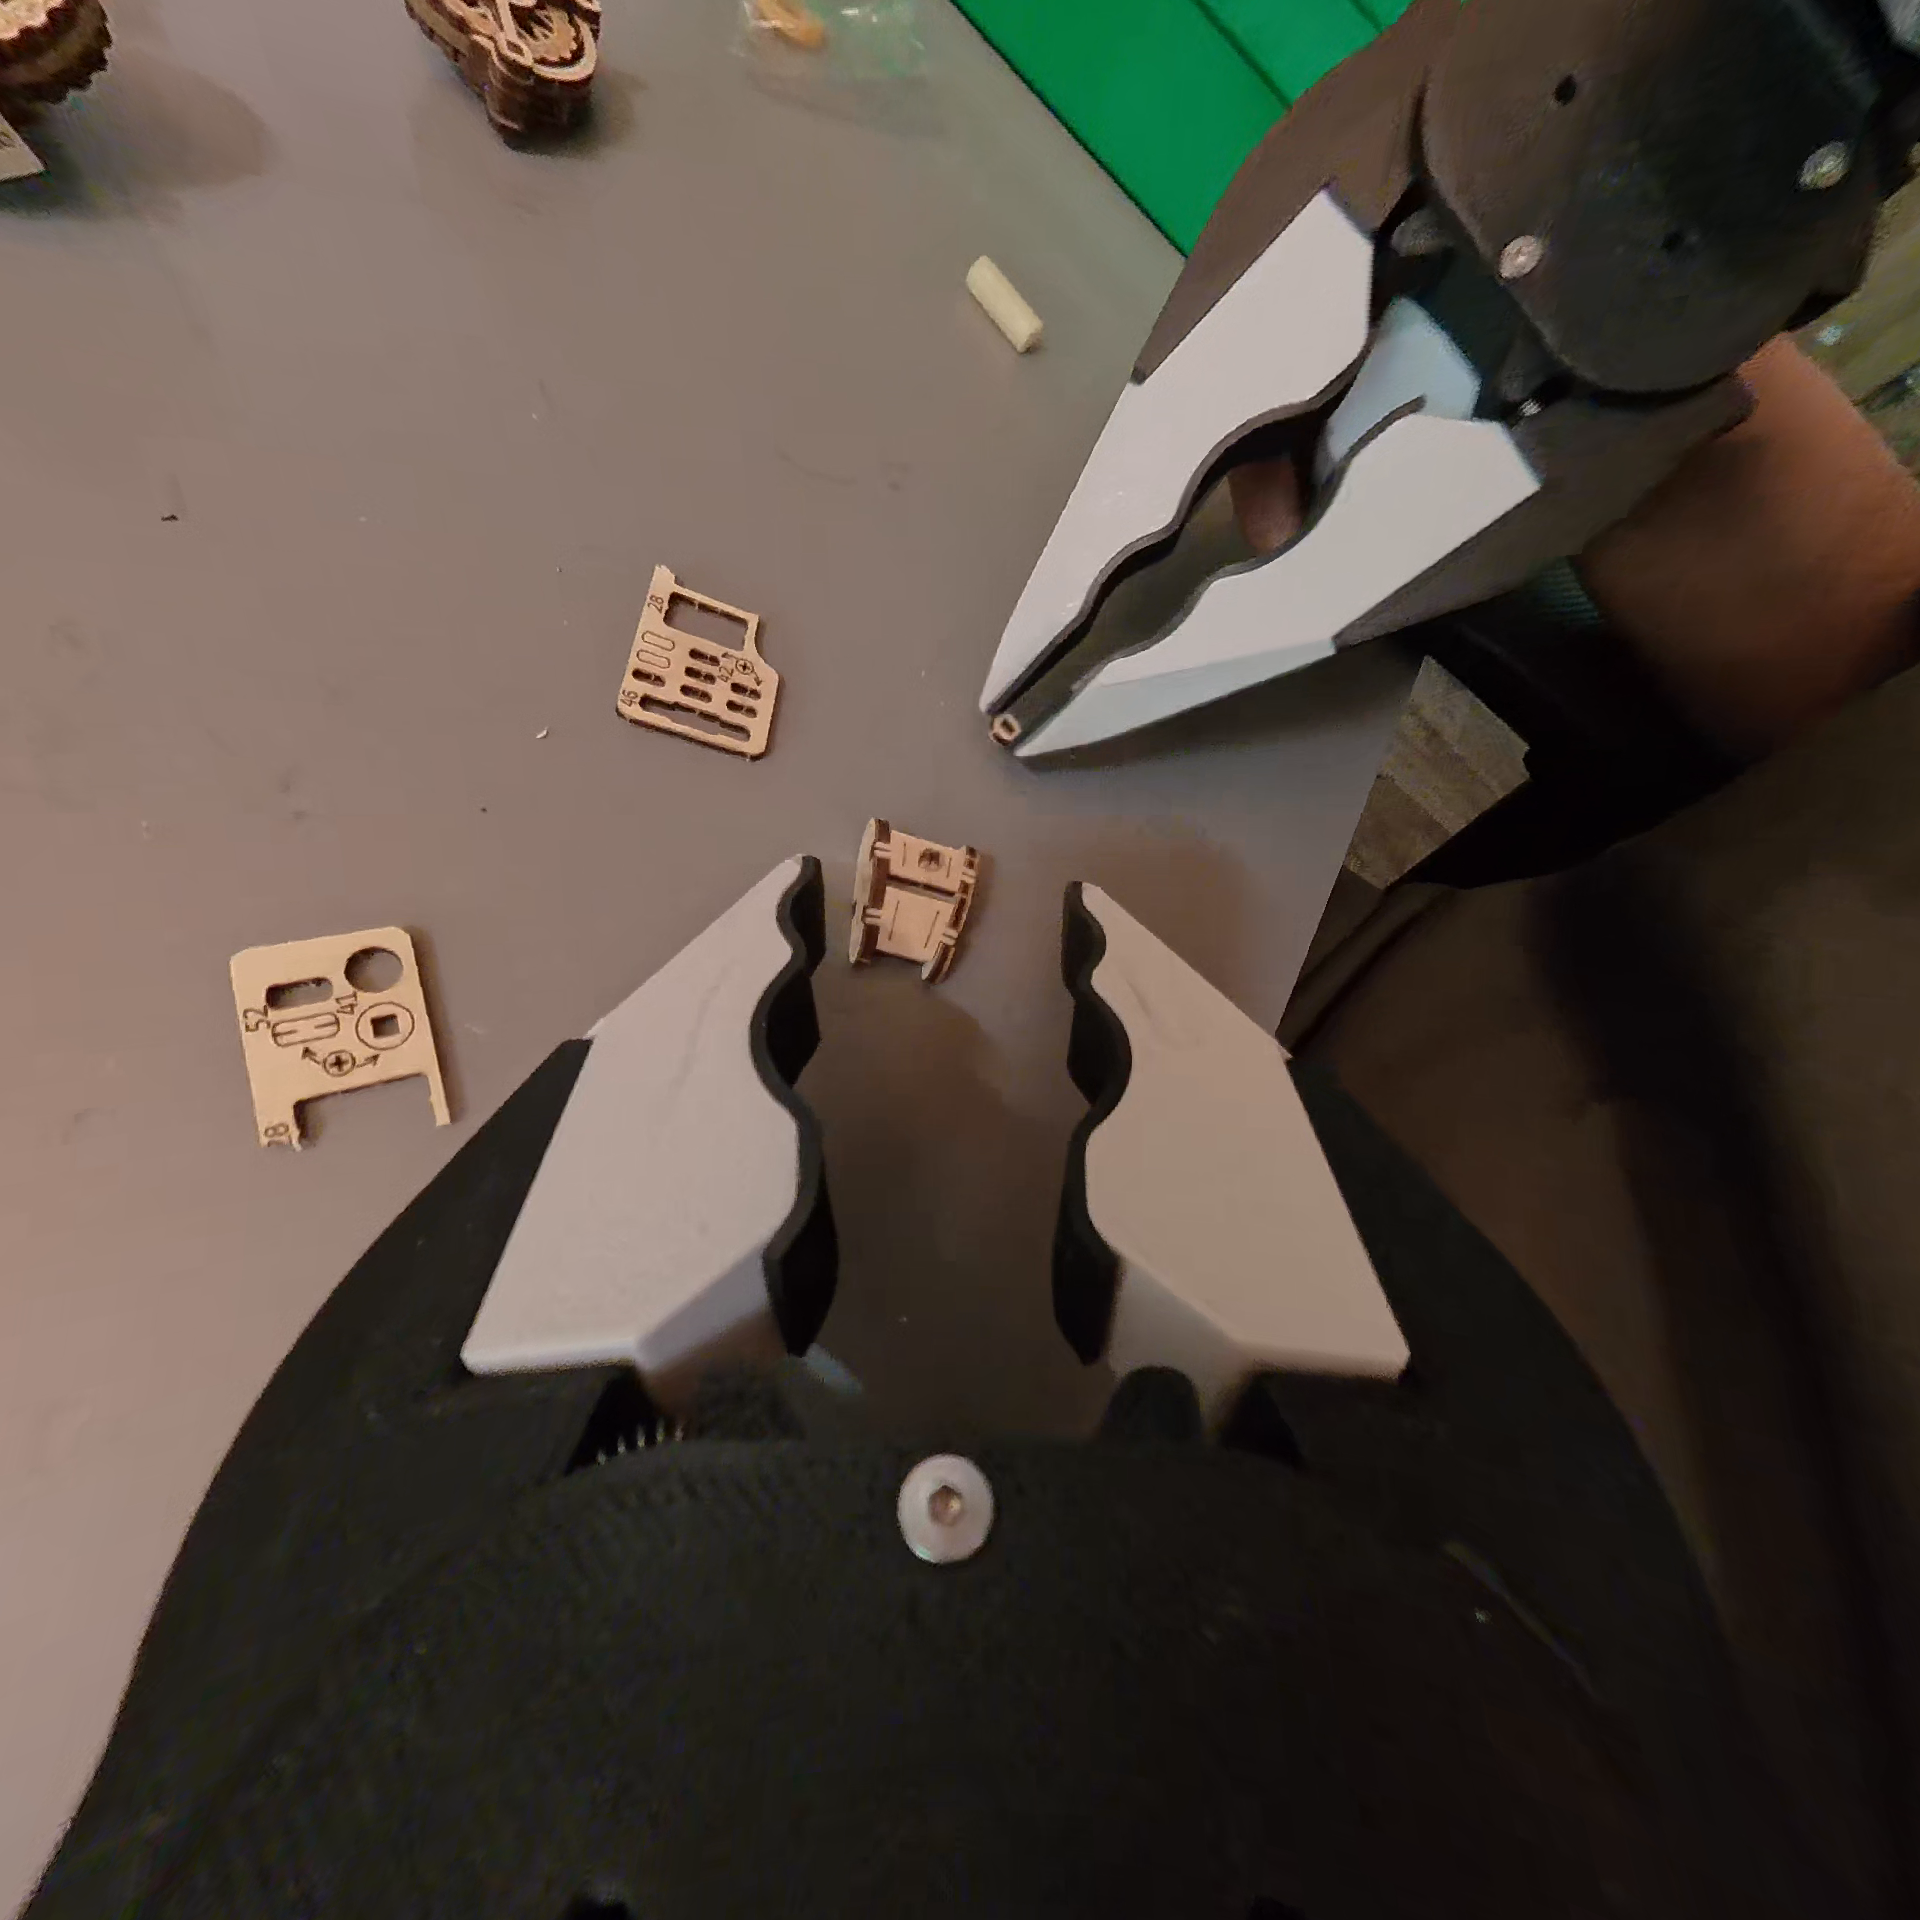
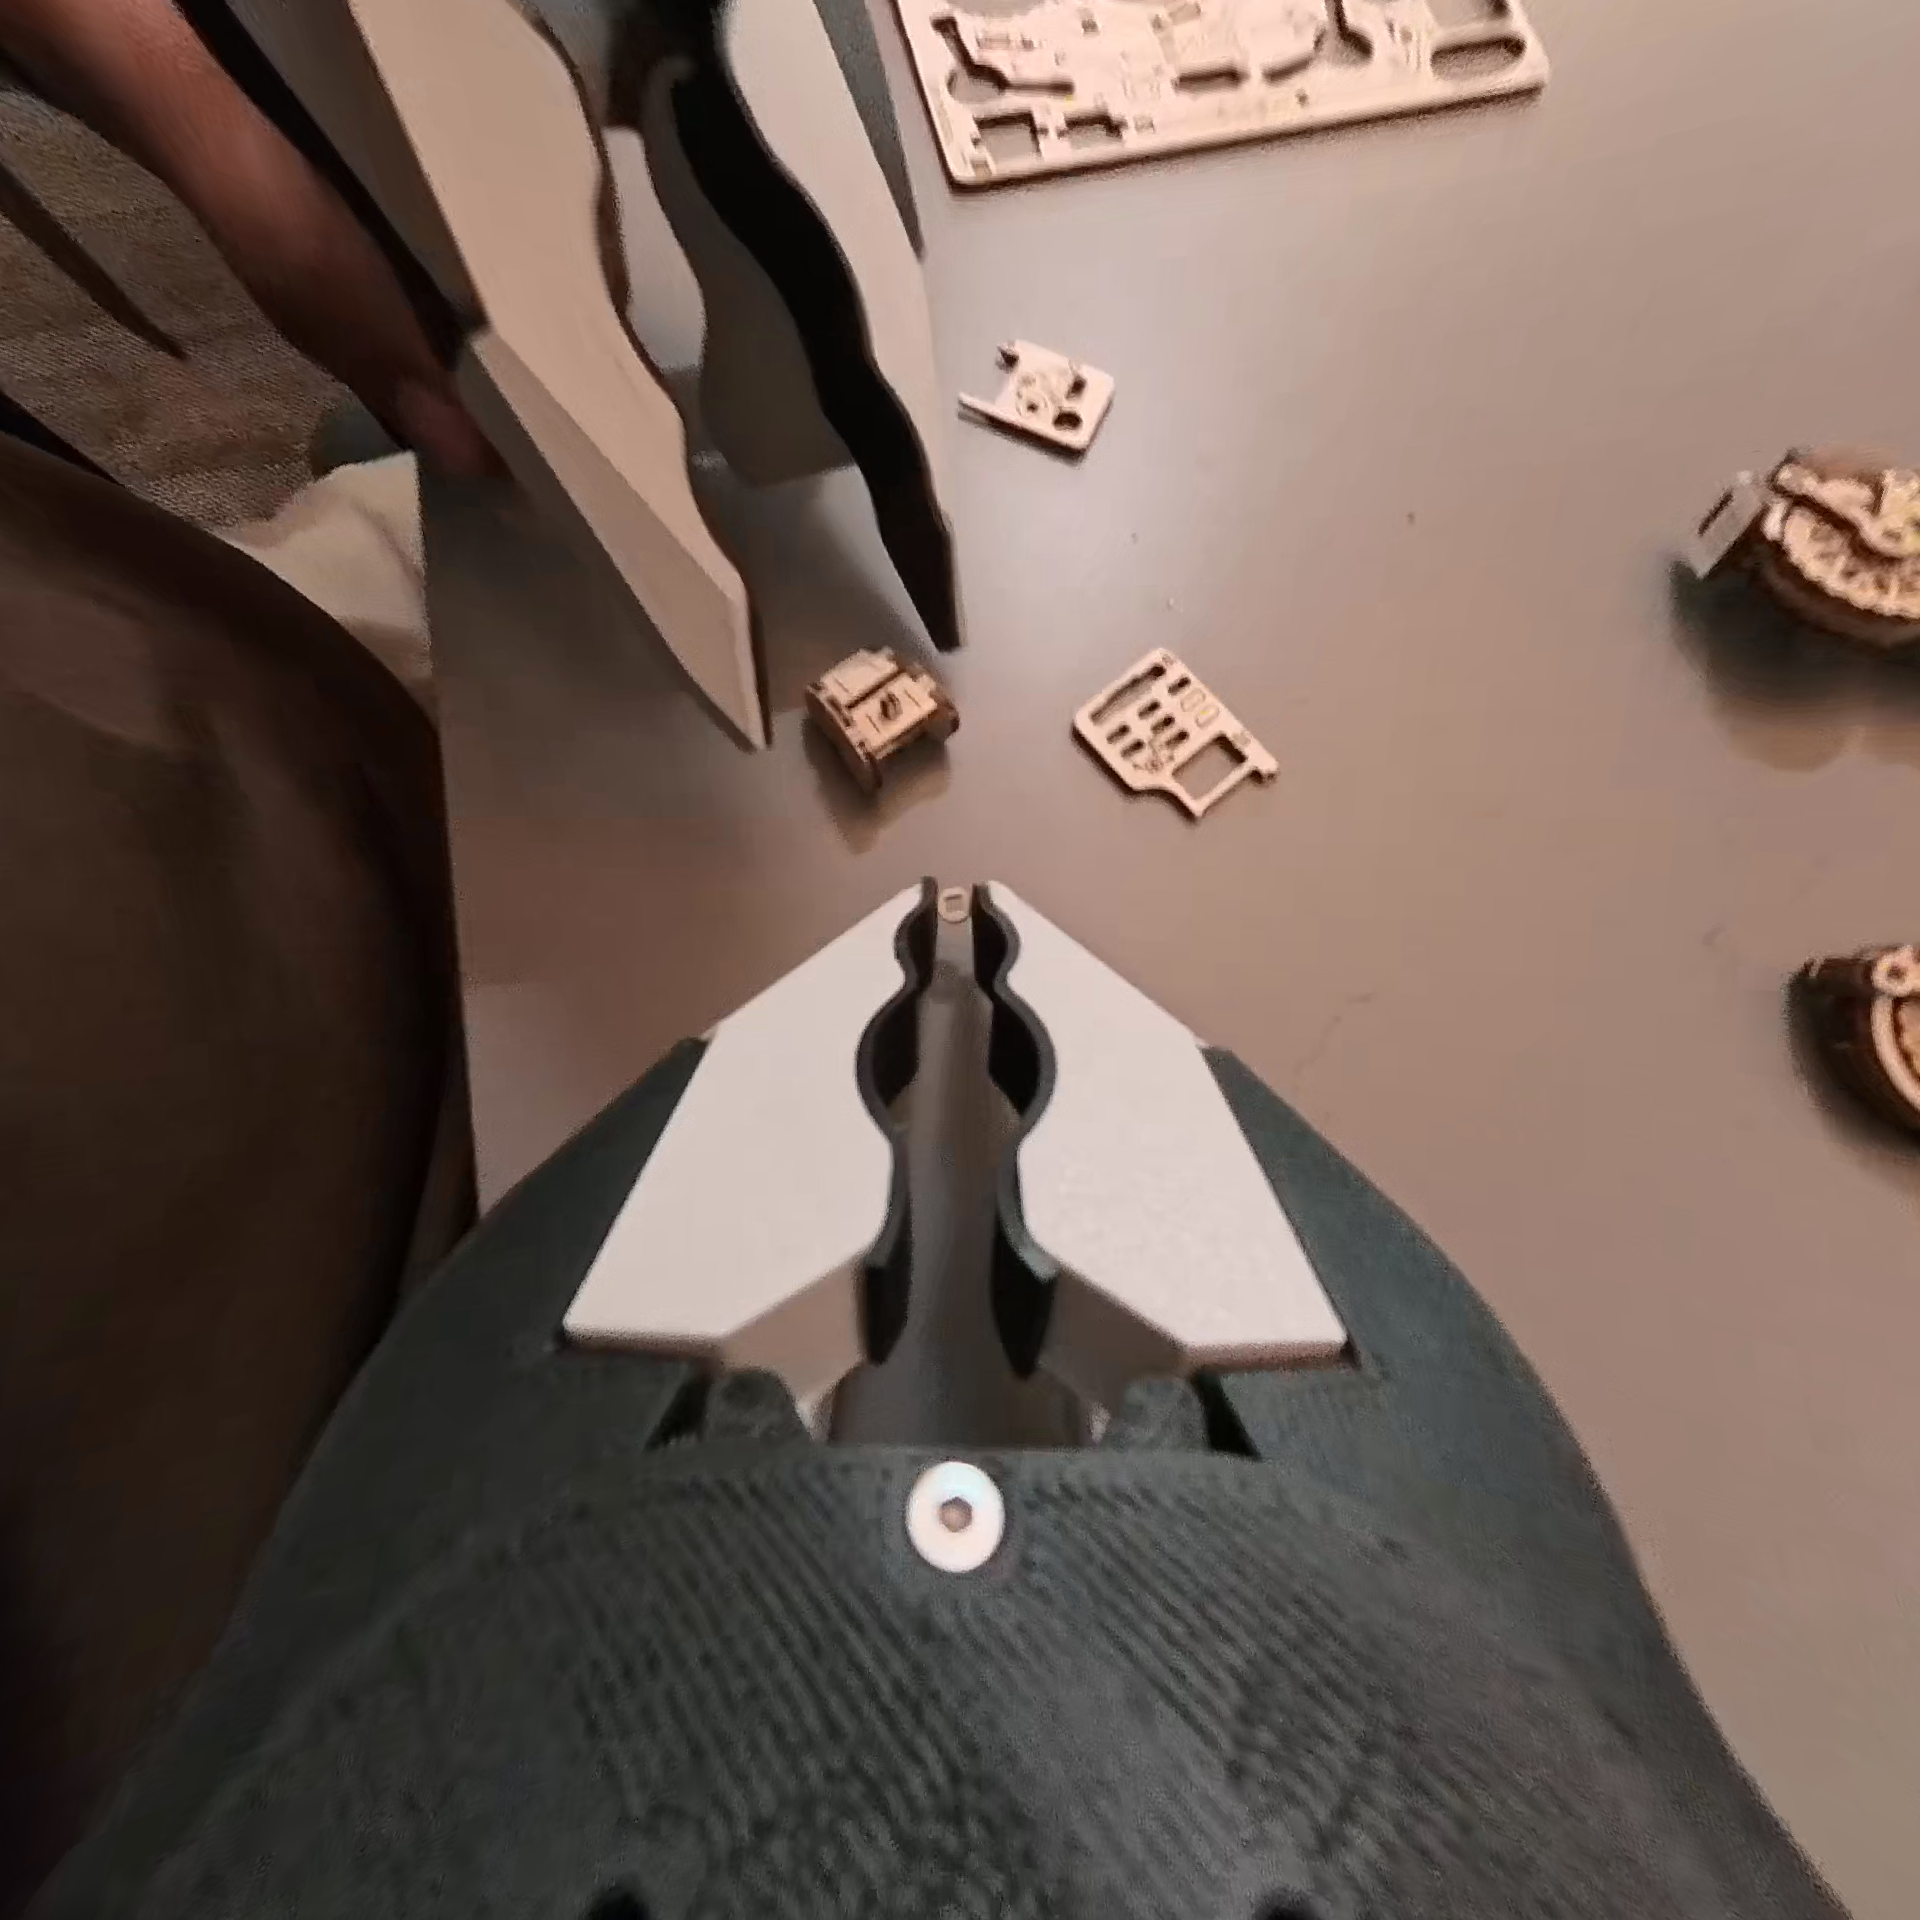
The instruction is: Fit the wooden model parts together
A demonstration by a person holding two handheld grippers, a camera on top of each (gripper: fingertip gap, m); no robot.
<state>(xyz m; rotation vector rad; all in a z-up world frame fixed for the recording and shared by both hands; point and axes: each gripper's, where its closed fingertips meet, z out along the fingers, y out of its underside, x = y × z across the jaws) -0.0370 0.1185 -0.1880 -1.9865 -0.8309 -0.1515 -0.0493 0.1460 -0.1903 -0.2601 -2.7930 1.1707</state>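
On the grey table, left gripper jaws gape around the small wooden block; right gripper pinches a tiny wooden ring.

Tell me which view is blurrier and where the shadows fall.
Right wrist view: softer, the left gripper smeared by motion. Left wrist view: crisp on the small wooden block, wide-angle bending at the edges, soft shadow beneath the open fingers.

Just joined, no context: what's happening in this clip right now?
A person with two handheld grippers is assembling a wooden model kit on a grey table. The right gripper is shut on a tiny pale wooden ring-like piece at its fingertips. The left gripper is open, its fingers either side of a small boxy wooden sub-assembly standing on the table, not yet gripped. Two flat laser-cut wooden plates lie nearby, untouched.
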